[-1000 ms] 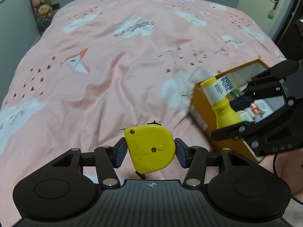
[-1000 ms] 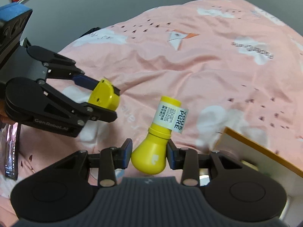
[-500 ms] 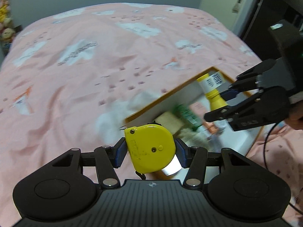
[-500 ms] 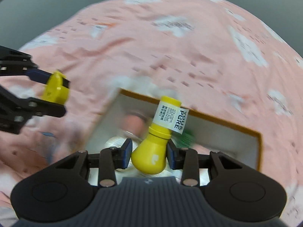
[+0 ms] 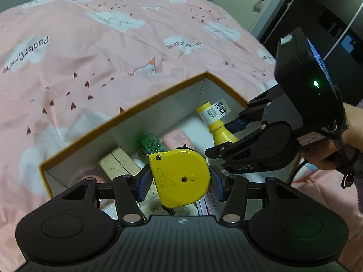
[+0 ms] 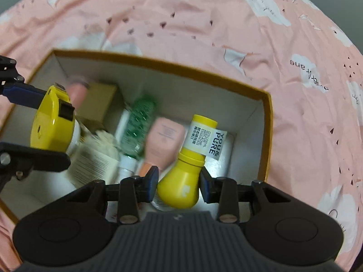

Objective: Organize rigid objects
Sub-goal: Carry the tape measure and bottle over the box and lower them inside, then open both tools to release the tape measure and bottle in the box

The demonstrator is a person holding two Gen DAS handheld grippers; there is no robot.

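**Two yellow things held over the box**

A pink bedspread (image 5: pixel 90 52) with white clouds is seen on a bed, and an open cardboard box (image 5: pixel 127 111) with a brown rim is set on it. In the box, a pink tube (image 6: pixel 164 139), a green bottle (image 6: pixel 137 122) and a tan carton (image 5: pixel 119 163) are seen among other small things, partly blurred.

A yellow tape measure (image 5: pixel 181 176) is squeezed between the blue pads of the left gripper (image 5: pixel 180 181) and is held above the near part of the box. A yellow bulb-shaped bottle (image 6: pixel 181 181) with a "YOU & PURE" label is pinched at its round belly by the right gripper (image 6: pixel 179 183), above the far corner.

The tape measure is judged to be hard and a bit heavy, so its flat sides are good places to be held. The bottle looks smooth, round and light; it could be turned or slipped if held too loosely, so its widest part is best gripped.
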